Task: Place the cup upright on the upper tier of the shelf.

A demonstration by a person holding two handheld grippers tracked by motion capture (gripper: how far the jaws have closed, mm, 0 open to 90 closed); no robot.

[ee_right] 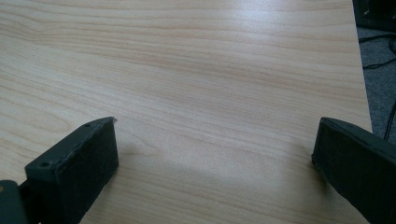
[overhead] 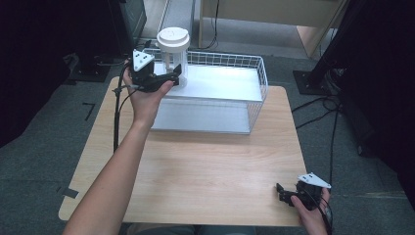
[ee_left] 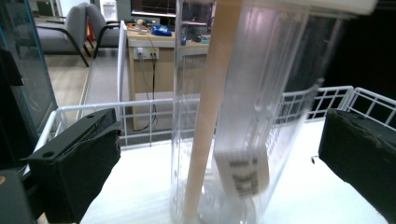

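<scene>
A tall clear container (overhead: 172,61) with a white lid (overhead: 172,38) stands upright in the back left corner of a white wire basket (overhead: 260,73). Inside the clear container (ee_left: 243,93), a beige stick (ee_left: 210,107) and a clear labelled piece (ee_left: 240,172) lean. My left gripper (overhead: 174,75) is open, its jaws either side of the container's lower part and apart from its wall. In the left gripper view the left gripper (ee_left: 219,140) has the container between its wide jaws. My right gripper (overhead: 282,192) rests open near the table's front right corner, and the right gripper (ee_right: 215,149) holds nothing over bare wood.
The basket sits at the back of the wooden table (overhead: 210,161), its white floor (overhead: 220,81) bare to the right of the container. The basket's wire wall (ee_left: 140,105) rises behind the container. Cables (overhead: 318,105) and dark stands lie on the floor right of the table.
</scene>
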